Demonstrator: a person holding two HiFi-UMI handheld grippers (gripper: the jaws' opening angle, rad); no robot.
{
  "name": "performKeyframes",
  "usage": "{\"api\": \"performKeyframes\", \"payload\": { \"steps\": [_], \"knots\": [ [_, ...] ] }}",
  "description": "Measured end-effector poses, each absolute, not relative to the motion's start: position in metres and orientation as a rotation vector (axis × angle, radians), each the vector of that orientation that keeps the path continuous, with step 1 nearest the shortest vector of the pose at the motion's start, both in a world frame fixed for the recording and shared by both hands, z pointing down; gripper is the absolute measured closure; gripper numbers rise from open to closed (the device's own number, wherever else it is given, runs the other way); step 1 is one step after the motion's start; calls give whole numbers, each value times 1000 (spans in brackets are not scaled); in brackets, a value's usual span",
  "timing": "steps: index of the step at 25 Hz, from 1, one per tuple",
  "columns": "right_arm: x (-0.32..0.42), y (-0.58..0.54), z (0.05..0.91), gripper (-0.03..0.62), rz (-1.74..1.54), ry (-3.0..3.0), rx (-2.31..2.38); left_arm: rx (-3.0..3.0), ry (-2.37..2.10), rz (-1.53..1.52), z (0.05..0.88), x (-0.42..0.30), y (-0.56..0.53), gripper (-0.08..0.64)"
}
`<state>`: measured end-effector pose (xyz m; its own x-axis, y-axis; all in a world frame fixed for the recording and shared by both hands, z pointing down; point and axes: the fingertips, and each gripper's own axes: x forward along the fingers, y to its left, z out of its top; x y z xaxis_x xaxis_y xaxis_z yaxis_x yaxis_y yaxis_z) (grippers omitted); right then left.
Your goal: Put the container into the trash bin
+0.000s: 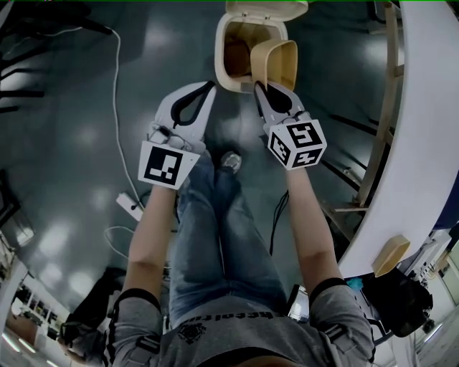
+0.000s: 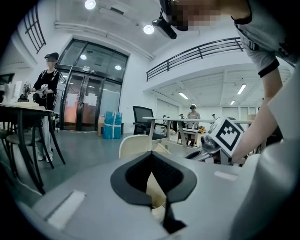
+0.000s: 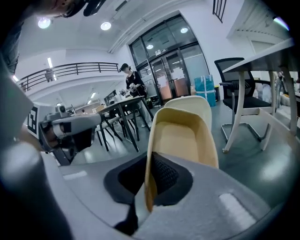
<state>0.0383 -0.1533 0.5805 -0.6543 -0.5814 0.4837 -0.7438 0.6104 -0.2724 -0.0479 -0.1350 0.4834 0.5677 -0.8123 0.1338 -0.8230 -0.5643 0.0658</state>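
The cream trash bin (image 1: 240, 50) stands on the floor ahead with its lid (image 1: 267, 7) flipped up. My right gripper (image 1: 259, 87) is shut on the wall of a beige container (image 1: 276, 63), which hangs tilted over the bin's right rim. In the right gripper view the container (image 3: 185, 136) stands upright, one wall pinched between the pads. My left gripper (image 1: 209, 86) is shut and holds nothing, just left of the bin's near edge. In the left gripper view its tips (image 2: 152, 154) meet, and the bin's lid (image 2: 133, 145) shows behind them.
A white curved table (image 1: 419, 143) runs down the right side, with another beige container (image 1: 391, 254) on it. A power strip with a cable (image 1: 133, 204) lies on the floor at left. The person's legs and shoe (image 1: 229, 161) are below the grippers.
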Motion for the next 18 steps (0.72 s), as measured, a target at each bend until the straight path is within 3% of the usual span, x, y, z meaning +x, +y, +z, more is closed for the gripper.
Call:
{"api": "performKeyframes", "payload": {
  "steps": [18],
  "knots": [
    [22,-210,681,577,766,-2310,981,2636,-1370,120,505,-81,-151,549]
  ]
}}
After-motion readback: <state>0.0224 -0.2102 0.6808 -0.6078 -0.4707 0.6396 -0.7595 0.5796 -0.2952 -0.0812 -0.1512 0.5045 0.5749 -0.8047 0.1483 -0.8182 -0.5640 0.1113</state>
